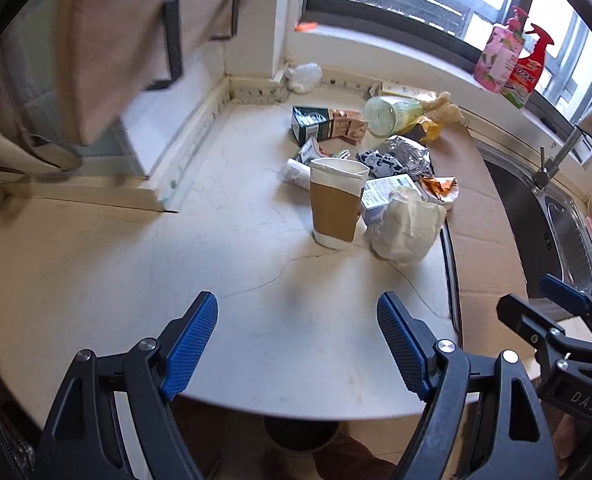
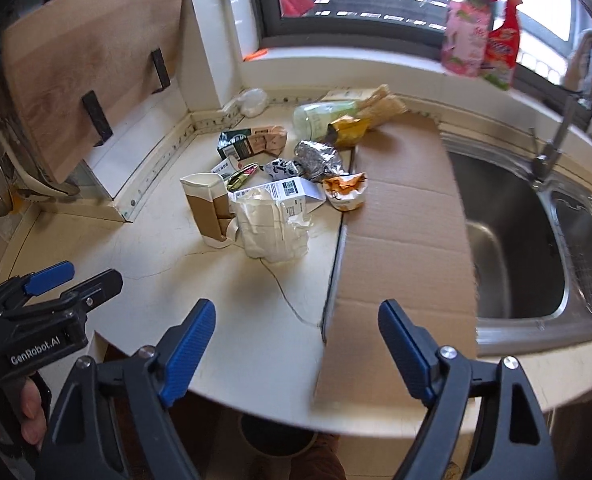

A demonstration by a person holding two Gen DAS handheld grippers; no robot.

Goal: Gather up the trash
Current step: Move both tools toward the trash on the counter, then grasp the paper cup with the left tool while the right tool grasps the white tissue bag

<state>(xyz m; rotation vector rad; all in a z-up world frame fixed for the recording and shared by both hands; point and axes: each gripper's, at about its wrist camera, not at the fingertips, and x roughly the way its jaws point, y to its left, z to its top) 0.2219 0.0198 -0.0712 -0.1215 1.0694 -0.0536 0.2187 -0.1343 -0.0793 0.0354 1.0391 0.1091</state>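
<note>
Both grippers, left gripper (image 1: 298, 344) and right gripper (image 2: 296, 344), spread wide, holding nothing, poised over counter (image 1: 116, 264) edge. Nothing collected yet: paper cup (image 1: 336, 204), crumpled bag (image 1: 406, 226), wrappers (image 2: 320, 156), bottle (image 1: 392, 114) all heaped mid-counter.

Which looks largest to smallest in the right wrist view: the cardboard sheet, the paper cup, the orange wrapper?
1. cardboard sheet, by far the largest.
2. paper cup.
3. orange wrapper, though it lies slightly farther away, so this is less sure.
</note>
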